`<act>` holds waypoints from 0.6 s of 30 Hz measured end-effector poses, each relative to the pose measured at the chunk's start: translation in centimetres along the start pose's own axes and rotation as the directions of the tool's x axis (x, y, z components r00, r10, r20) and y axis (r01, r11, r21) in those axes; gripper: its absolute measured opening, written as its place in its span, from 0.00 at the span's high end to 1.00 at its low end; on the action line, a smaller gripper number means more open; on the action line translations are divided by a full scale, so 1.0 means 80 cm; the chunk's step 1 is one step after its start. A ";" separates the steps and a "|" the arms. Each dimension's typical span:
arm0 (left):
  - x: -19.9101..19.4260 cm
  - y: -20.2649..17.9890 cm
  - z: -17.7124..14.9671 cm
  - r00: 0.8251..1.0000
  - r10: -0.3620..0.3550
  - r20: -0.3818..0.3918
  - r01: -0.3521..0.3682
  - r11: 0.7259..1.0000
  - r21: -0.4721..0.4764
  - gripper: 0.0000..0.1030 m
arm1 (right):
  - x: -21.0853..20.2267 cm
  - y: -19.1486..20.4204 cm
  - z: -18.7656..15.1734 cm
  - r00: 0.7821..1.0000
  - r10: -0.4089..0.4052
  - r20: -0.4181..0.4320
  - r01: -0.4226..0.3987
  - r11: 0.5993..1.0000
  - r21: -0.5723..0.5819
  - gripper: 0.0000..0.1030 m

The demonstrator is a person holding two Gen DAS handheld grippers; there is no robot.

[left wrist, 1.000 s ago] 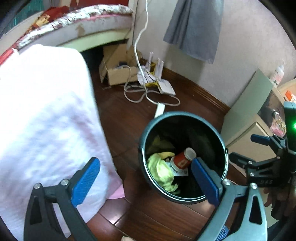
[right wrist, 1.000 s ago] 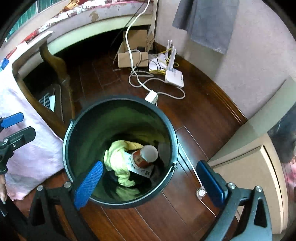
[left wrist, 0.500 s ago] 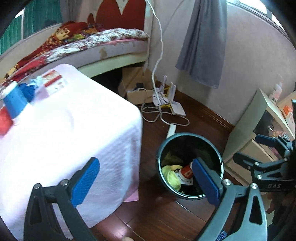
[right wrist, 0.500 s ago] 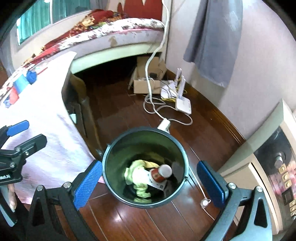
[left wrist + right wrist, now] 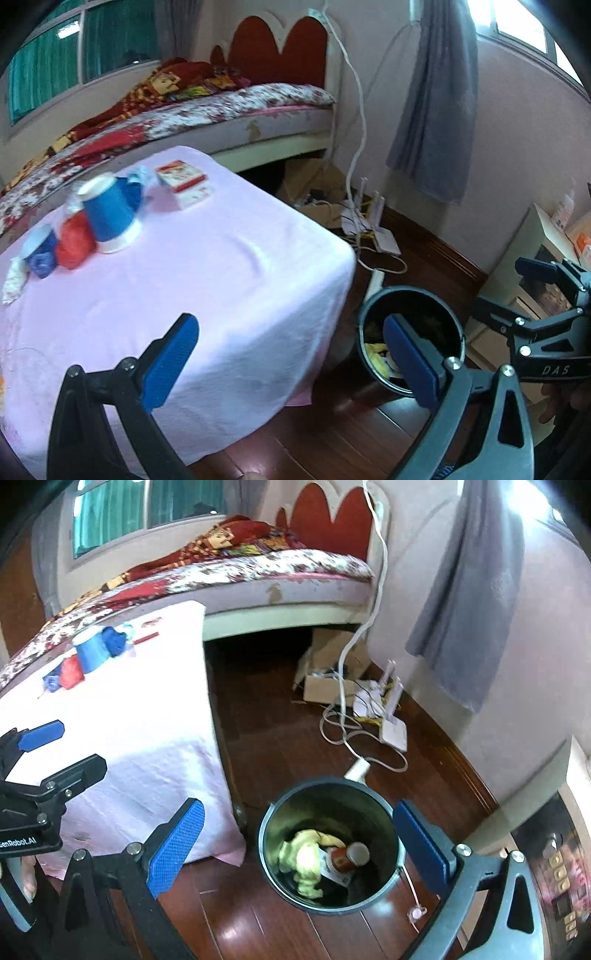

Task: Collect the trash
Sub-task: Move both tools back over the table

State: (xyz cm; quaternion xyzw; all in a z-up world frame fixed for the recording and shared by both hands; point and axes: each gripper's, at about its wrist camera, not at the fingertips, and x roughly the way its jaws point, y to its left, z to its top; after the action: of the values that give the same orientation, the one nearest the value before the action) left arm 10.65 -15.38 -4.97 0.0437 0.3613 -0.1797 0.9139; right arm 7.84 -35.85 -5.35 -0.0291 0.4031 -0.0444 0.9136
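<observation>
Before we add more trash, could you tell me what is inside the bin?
The bin holds a yellow cloth, a red can and a white card; anything beneath them is hidden.

"das" on right tool (image 5: 532,295); seemingly "genrobot.ai" on left tool (image 5: 55,749).

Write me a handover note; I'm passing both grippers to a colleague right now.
Left gripper: open, empty, above the near table edge.
Right gripper: open, empty, over the bin.
Bin: on the floor beside the table, already holding a yellow rag, a red cup and a card.
Left on the table, far side: big blue cup, red cup, small blue cup, blue wad, small box, white scrap.
Suggested next: fetch the nearest table item and drop it in the bin.
</observation>
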 end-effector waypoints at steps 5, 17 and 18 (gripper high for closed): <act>-0.013 0.039 0.000 0.998 0.055 0.022 -0.054 0.998 -0.037 0.02 | -0.001 0.034 0.020 0.999 0.037 0.029 -0.036 0.999 -0.031 0.00; -0.038 0.165 -0.016 0.982 0.188 0.034 -0.178 0.965 -0.191 0.04 | 0.012 0.137 0.073 0.979 0.189 0.079 -0.177 0.975 -0.133 0.00; -0.039 0.173 -0.018 0.981 0.193 0.031 -0.183 0.962 -0.201 0.05 | 0.014 0.143 0.075 0.980 0.184 0.076 -0.172 0.975 -0.140 0.00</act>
State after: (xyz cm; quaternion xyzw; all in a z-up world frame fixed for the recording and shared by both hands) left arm 12.61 -1.26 -4.59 -0.0173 0.3486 -0.0565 0.9354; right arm 13.65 -24.47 -3.14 -0.0554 0.3654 0.0660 0.9269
